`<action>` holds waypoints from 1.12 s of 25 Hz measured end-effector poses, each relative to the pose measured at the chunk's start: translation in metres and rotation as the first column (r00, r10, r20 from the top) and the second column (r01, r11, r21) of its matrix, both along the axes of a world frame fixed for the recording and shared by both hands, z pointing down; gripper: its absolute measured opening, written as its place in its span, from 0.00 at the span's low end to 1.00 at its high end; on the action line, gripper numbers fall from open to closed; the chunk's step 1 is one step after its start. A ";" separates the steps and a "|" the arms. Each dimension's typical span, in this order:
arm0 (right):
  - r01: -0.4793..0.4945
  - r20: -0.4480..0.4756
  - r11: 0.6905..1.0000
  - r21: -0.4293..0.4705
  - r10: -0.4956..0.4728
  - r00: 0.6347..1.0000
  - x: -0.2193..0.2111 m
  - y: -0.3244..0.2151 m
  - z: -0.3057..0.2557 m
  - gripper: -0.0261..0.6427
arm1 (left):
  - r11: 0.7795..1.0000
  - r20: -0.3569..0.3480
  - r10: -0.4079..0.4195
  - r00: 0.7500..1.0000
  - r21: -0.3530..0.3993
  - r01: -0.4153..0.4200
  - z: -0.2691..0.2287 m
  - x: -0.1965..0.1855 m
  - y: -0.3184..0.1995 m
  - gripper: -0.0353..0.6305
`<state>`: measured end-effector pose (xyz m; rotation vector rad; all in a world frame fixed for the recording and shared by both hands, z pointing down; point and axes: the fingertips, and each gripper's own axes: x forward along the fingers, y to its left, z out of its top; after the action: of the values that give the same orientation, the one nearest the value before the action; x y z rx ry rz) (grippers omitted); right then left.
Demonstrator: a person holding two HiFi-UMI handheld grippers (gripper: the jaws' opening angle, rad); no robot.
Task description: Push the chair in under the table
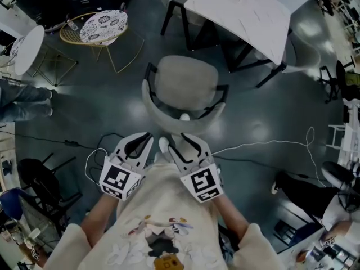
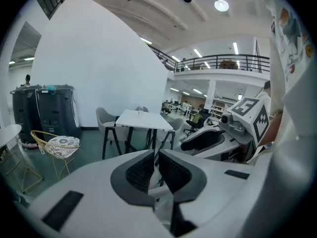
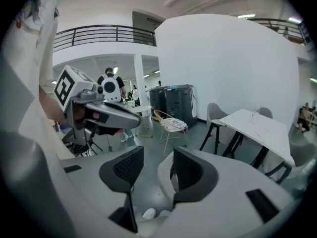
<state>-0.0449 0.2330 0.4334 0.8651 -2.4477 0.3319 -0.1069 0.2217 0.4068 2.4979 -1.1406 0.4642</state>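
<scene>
A grey padded chair (image 1: 185, 89) with black legs stands on the dark floor, its seat facing the white square table (image 1: 242, 13) and set back from it. Both grippers hover just behind its curved backrest. My left gripper (image 1: 145, 140) is shut, its ribbed pads (image 2: 143, 170) nearly together with nothing between them. My right gripper (image 1: 179, 141) is open with a wide gap between its jaws. In the right gripper view a pale curved edge (image 3: 165, 175), apparently the backrest rim, lies close to the right jaw; I cannot tell if it touches. The table (image 3: 257, 125) shows ahead there.
A gold wire chair (image 1: 101, 27) with a patterned cushion and a round white table (image 1: 25, 49) stand at the left. More grey chairs (image 2: 105, 119) sit around the table. A white cable (image 1: 264, 145) crosses the floor at the right. A person's legs (image 1: 25, 100) show at the left edge.
</scene>
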 end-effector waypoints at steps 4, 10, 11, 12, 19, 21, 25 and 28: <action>0.090 -0.050 0.996 -0.028 -0.091 0.995 -0.003 0.003 0.020 0.30 | 0.999 0.026 0.033 0.999 -0.036 -0.032 0.007 0.008 -0.009 0.07; 0.168 -0.124 0.980 -0.104 -0.180 0.976 -0.002 -0.009 0.068 0.30 | 0.990 0.132 0.126 0.983 -0.086 -0.115 0.044 0.012 -0.030 0.14; 0.187 -0.151 0.976 -0.114 -0.203 0.967 -0.001 -0.011 0.075 0.30 | 0.985 0.163 0.155 0.974 -0.098 -0.140 0.053 0.013 -0.032 0.16; 0.208 -0.181 0.970 -0.126 -0.229 0.957 -0.001 -0.012 0.083 0.30 | 0.980 0.188 0.184 0.965 -0.111 -0.166 0.062 0.014 -0.032 0.18; 0.281 -0.273 0.930 -0.239 -0.342 0.899 0.005 -0.015 0.138 0.30 | 0.908 0.255 0.397 0.882 -0.248 -0.337 0.125 0.033 -0.034 0.23; 0.280 -0.268 0.925 -0.258 -0.347 0.899 0.007 -0.018 0.142 0.30 | 0.895 0.234 0.416 0.879 -0.273 -0.352 0.131 0.038 -0.037 0.23; 0.269 -0.239 0.911 -0.311 -0.349 0.906 0.017 -0.026 0.153 0.30 | 0.875 0.253 0.464 0.849 -0.283 -0.393 0.143 0.049 -0.045 0.23; 0.230 -0.202 0.906 -0.355 -0.315 0.927 0.023 -0.030 0.162 0.30 | 0.826 0.276 0.554 0.785 -0.294 -0.480 0.162 0.058 -0.036 0.26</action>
<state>-0.0215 0.2027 0.5954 0.3851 -2.1530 0.4720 -0.0488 0.1854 0.5689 2.5744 -0.4321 1.1589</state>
